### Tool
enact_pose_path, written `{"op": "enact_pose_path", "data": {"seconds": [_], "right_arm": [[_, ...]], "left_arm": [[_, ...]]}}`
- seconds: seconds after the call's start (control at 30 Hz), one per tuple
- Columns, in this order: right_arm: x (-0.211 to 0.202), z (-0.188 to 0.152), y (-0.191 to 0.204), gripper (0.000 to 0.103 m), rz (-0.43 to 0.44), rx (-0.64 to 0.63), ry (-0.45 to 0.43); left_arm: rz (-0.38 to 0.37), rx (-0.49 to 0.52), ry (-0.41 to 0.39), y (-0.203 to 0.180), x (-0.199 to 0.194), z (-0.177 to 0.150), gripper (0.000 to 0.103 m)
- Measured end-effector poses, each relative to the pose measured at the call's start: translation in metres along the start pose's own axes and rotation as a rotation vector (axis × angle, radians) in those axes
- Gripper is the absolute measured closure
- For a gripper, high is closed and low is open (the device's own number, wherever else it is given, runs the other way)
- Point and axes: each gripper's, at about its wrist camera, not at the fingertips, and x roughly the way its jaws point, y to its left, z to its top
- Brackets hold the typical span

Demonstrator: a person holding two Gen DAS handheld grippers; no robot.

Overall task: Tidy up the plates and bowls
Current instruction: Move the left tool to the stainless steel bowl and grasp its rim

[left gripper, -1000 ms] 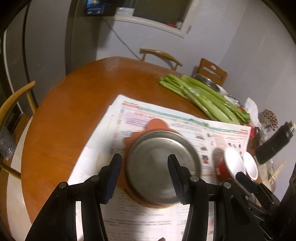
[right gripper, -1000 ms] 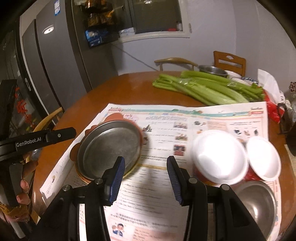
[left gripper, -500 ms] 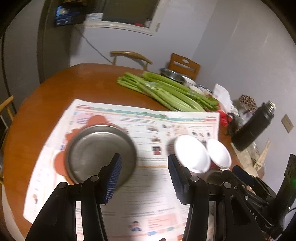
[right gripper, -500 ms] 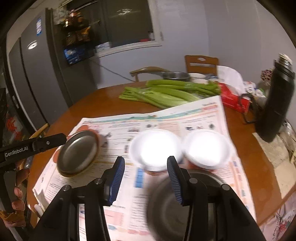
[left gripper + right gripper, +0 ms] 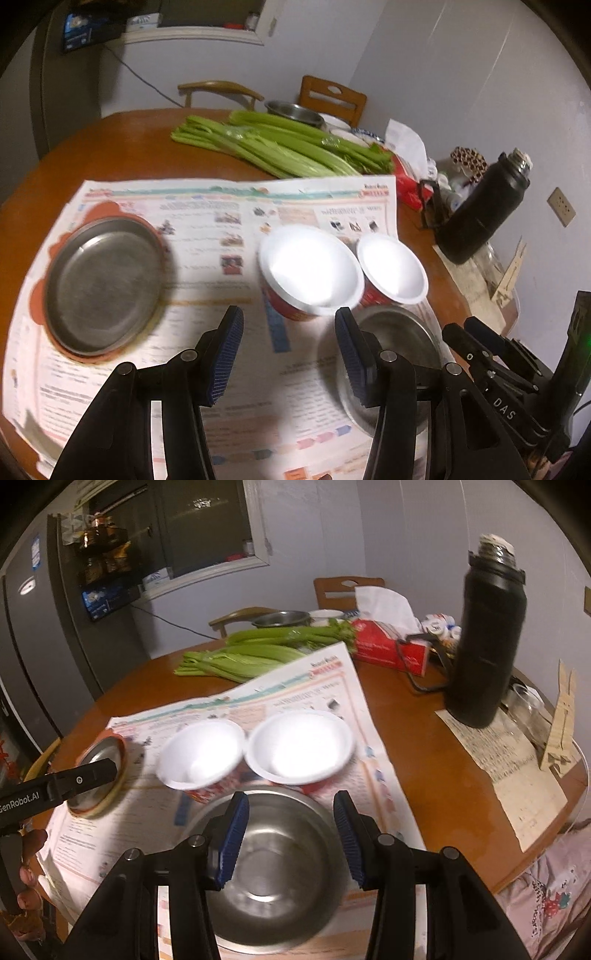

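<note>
A steel plate (image 5: 101, 280) lies on an orange flower-shaped plate (image 5: 105, 210) at the left of a newspaper (image 5: 207, 229). Two white-inside red bowls, a larger one (image 5: 314, 269) and a smaller one (image 5: 391, 269), stand side by side. A steel bowl (image 5: 273, 871) sits near the table's front edge. My left gripper (image 5: 288, 354) is open and empty, above the paper just in front of the larger bowl. My right gripper (image 5: 290, 842) is open and empty, hovering over the steel bowl, which also shows in the left wrist view (image 5: 399, 347).
Celery stalks (image 5: 280, 147) lie across the far side of the round wooden table (image 5: 424, 746). A tall black flask (image 5: 484, 646), a red tissue box (image 5: 388, 646), a glass jar (image 5: 528, 712) and a paper sheet (image 5: 509, 771) stand at the right. Chairs and another steel bowl (image 5: 295, 110) are behind.
Both grippers have swung right, away from the steel plate. The left now faces the red bowls; the right has come over the steel bowl. Both stayed open.
</note>
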Motion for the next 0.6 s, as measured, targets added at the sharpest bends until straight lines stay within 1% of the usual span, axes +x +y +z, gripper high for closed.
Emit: {"op": "enact_pose_path", "data": {"seconds": [0.13, 0.23, 0.33, 0.43, 0.6], "right_arm": [[0.006, -0.010, -0.009, 0.056, -0.006, -0.002, 0.033], [0.012, -0.017, -0.015, 0.056, -0.009, -0.005, 0.063], [0.020, -0.024, -0.018, 0.056, -0.014, -0.003, 0.091], [0.026, -0.032, -0.022, 0.056, -0.011, -0.002, 0.117], [0.032, -0.041, -0.024, 0.056, 0.009, 0.004, 0.136]], "left_arm": [[-0.017, 0.022, 0.030, -0.015, 0.015, -0.007, 0.050], [-0.025, 0.020, 0.052, -0.024, 0.028, -0.012, 0.050], [-0.033, 0.031, 0.092, -0.033, 0.044, -0.020, 0.050], [-0.023, 0.049, 0.111, -0.040, 0.054, -0.027, 0.050], [-0.008, 0.071, 0.139, -0.047, 0.068, -0.035, 0.050]]}}
